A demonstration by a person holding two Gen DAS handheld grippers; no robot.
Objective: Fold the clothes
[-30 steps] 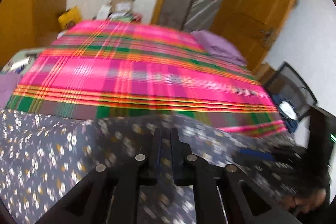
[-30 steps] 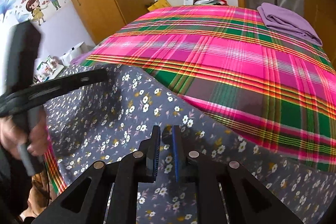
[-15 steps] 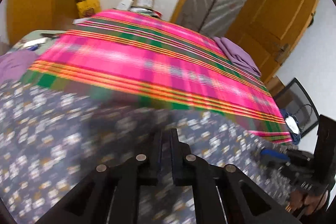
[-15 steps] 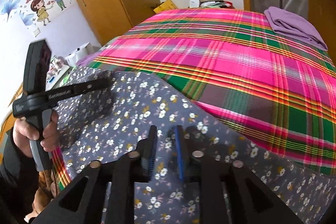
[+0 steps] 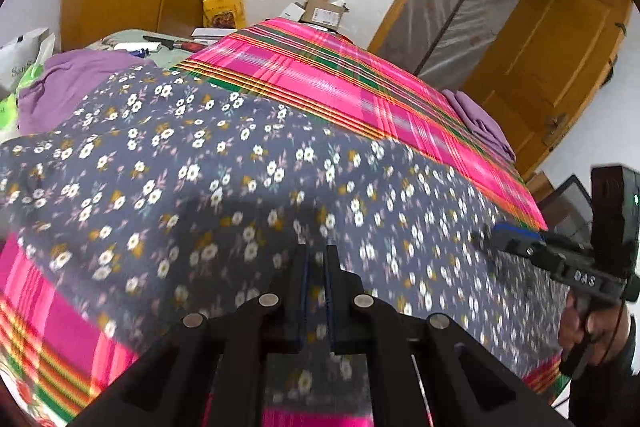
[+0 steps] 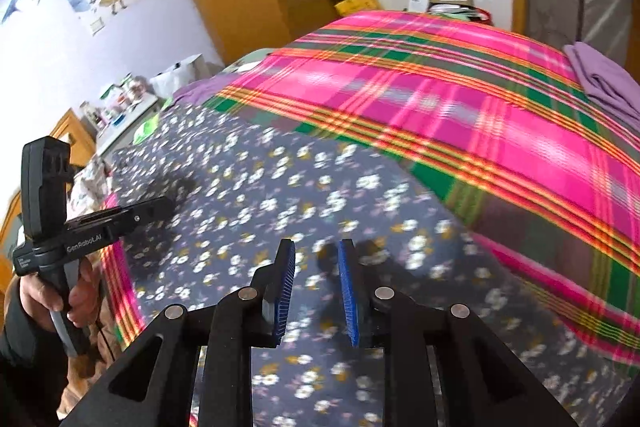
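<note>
The floral garment (image 5: 248,187) lay spread over the plaid bedspread (image 6: 460,115), farther left than a second earlier. The left gripper (image 5: 316,267) remained clamped on its near edge. The right gripper (image 6: 316,267) had just opened; its pads stood apart above the cloth. A purple cloth (image 6: 604,83) lay beyond, to the right.

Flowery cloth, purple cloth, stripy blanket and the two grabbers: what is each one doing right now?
Flowery cloth, spread out on the bed, not folded yet.
Purple cloth, folded, lying at the blanket's far edge.
Stripy blanket, laid flat over the bed.
Left gripper, closed, pinching the flowery cloth.
Right gripper, open, jaws have just been opening, nothing pinched, cloth underneath.
</note>
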